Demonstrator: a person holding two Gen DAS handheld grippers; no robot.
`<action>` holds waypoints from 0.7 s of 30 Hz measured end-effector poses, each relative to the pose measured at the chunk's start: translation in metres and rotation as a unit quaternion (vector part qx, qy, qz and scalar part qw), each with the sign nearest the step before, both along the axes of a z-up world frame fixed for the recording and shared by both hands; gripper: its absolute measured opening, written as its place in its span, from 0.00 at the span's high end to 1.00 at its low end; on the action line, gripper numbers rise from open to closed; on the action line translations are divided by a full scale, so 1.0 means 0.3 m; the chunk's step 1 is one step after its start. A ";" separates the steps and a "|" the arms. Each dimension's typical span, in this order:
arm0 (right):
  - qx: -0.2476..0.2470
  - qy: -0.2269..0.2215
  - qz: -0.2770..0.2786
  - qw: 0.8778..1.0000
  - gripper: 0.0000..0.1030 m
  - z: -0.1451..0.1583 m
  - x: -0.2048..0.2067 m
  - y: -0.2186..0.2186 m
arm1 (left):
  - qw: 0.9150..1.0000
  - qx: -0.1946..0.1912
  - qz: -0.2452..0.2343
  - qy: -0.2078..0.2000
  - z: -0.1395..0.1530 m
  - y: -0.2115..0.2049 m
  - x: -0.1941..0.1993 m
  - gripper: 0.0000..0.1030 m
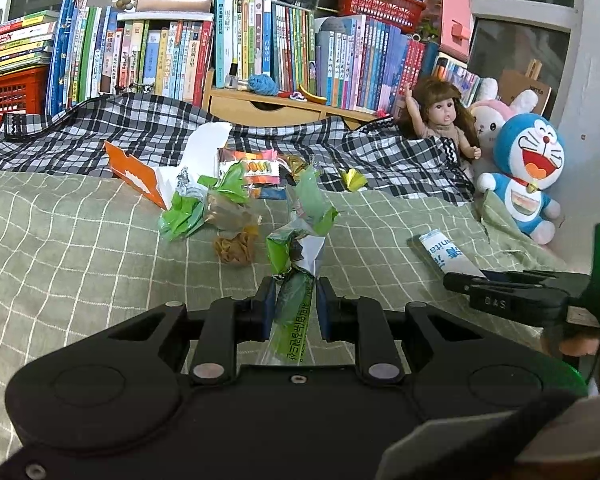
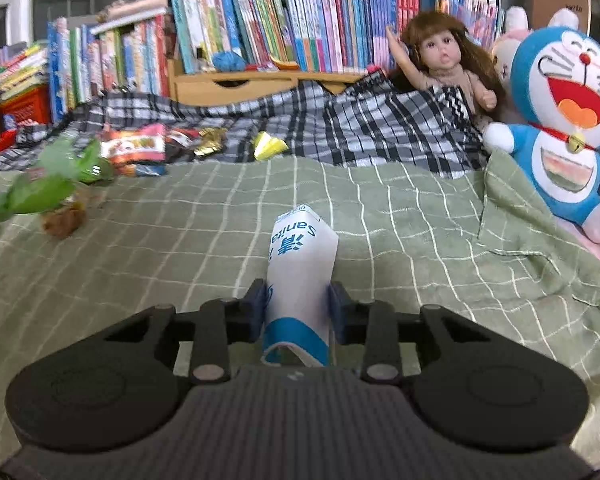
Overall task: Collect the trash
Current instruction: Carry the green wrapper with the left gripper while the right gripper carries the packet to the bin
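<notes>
In the left wrist view my left gripper [image 1: 294,292] is shut on a crumpled green and white wrapper [image 1: 296,248] that sticks up above the green checked bedspread [image 1: 60,248]. My right gripper [image 2: 299,296] is shut on a white and blue packet [image 2: 300,264], which bows between the pads just over the bedspread. That packet [image 1: 440,250] and the right gripper [image 1: 460,280] also show at the right of the left wrist view. More trash lies beyond: a green wrapper [image 1: 184,216], a brown crumpled ball [image 1: 234,248], a torn orange and white envelope [image 1: 134,172], a colourful snack packet [image 1: 252,170] and a gold wrapper [image 1: 354,179].
A black and white plaid blanket [image 1: 160,120] is bunched behind the trash. A doll [image 1: 444,116], a pink rabbit plush [image 1: 488,120] and a blue cat plush [image 1: 528,176] sit at the right. Rows of books [image 1: 260,40] and a wooden drawer unit [image 1: 268,106] line the back.
</notes>
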State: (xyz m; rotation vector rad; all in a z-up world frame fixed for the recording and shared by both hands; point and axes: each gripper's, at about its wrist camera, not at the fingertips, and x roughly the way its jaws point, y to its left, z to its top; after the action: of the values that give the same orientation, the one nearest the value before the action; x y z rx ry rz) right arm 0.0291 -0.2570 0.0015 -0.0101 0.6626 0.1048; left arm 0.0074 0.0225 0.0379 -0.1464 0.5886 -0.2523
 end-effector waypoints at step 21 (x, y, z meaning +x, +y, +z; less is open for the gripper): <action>0.079 0.006 0.148 0.986 0.62 0.076 -0.583 0.070 | 0.999 -0.031 -0.019 0.036 -0.030 0.011 -0.493 0.81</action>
State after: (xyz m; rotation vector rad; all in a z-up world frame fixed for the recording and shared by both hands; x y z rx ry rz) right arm -0.1458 -0.2359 0.0244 0.0457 0.6602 0.4432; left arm -0.1406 0.0259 0.0289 -0.2040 0.6561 -0.3033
